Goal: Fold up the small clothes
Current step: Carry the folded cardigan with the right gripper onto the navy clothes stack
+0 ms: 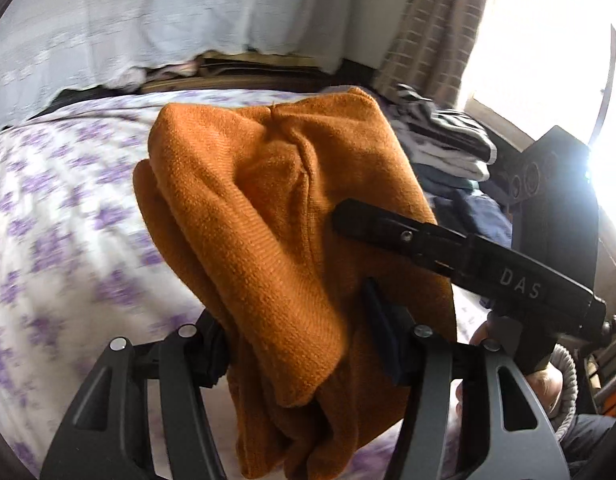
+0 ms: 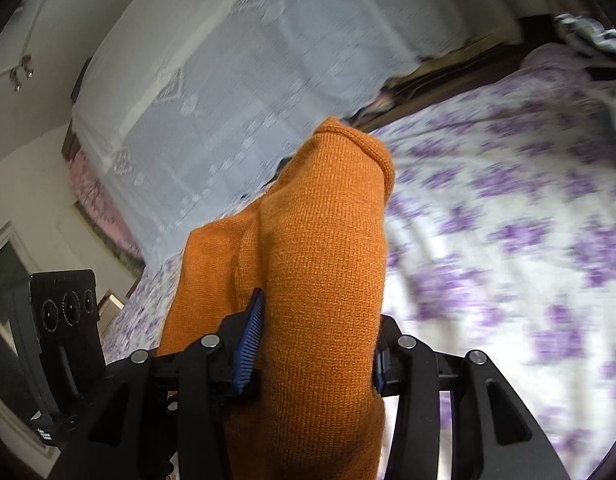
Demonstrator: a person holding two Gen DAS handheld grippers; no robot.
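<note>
An orange knitted garment (image 1: 268, 220) is bunched and held up above the bed. My left gripper (image 1: 300, 356) is shut on the thick folds of the garment, which hang down between its fingers. My right gripper (image 2: 312, 344) is shut on the same orange garment (image 2: 320, 240), which rises between its blue-padded fingers (image 2: 250, 332). The right gripper's finger also shows in the left wrist view (image 1: 428, 248), lying against the garment's right side. The left gripper's body shows in the right wrist view (image 2: 64, 344) at the lower left.
A bedspread with purple flowers (image 1: 60, 220) lies below both grippers; it also shows in the right wrist view (image 2: 508, 240). A pile of black, white and dark blue clothes (image 1: 448, 148) sits at the bed's far right. A pale cloth-covered piece of furniture (image 2: 228, 80) stands beyond the bed. A bright window (image 1: 548, 60) is at the right.
</note>
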